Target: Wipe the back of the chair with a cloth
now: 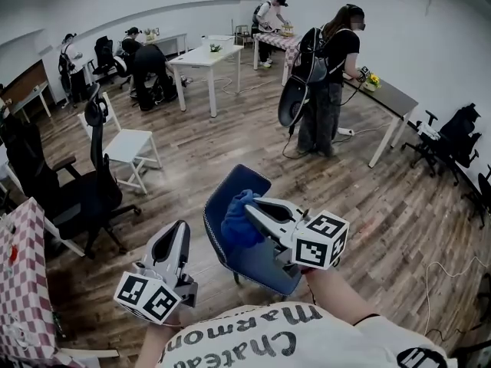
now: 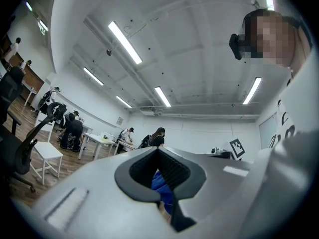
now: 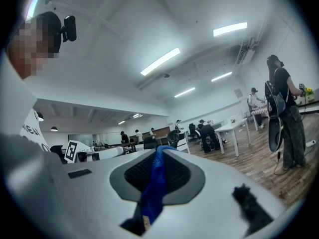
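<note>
A blue chair [image 1: 265,263] stands just in front of me in the head view, seen from above. A bunched blue cloth [image 1: 239,221] rests against its upper part. My right gripper [image 1: 249,205] is shut on that cloth; in the right gripper view the cloth [image 3: 153,185] hangs pinched between the jaws of the right gripper [image 3: 160,152]. My left gripper [image 1: 181,234] hovers left of the chair, apart from it, shut with nothing in it. In the left gripper view the left gripper [image 2: 158,151] has its tips together, and a bit of the blue cloth [image 2: 162,187] shows behind them.
A black office chair [image 1: 84,182] and a white chair [image 1: 132,146] stand to the left. A checked tablecloth [image 1: 23,282] covers a table at near left. A person with a backpack [image 1: 326,75] stands at a long table [image 1: 393,98] ahead. Black chairs [image 1: 453,140] sit at the right.
</note>
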A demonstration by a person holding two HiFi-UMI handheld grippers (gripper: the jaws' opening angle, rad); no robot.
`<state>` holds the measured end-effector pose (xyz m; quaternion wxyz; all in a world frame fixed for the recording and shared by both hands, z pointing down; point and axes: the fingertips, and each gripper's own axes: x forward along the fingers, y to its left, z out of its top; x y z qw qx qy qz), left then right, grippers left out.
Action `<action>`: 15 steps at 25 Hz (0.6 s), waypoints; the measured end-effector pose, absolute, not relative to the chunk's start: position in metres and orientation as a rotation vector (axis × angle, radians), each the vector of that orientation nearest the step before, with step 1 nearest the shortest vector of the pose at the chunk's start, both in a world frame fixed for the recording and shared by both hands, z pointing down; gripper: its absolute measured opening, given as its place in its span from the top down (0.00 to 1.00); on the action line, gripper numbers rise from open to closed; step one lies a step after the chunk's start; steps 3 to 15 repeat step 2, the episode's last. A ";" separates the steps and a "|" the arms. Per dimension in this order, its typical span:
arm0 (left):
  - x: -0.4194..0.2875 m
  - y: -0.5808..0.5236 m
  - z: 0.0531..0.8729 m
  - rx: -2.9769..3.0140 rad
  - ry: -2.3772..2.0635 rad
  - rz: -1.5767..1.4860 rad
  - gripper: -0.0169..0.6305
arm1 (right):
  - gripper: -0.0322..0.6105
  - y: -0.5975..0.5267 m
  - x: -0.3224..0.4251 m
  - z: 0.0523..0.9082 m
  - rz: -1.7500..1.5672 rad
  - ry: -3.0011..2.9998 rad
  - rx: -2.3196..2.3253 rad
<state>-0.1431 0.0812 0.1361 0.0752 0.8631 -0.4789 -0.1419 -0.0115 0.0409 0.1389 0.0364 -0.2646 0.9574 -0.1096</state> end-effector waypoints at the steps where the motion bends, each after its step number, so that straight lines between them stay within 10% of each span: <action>1: -0.144 0.082 0.136 2.589 -1.436 -0.427 0.97 | 0.88 0.042 -0.013 0.139 -0.334 2.941 -0.813; 15: -0.145 0.083 0.136 2.590 -1.435 -0.428 0.97 | 0.88 0.042 -0.014 0.139 -0.332 2.942 -0.813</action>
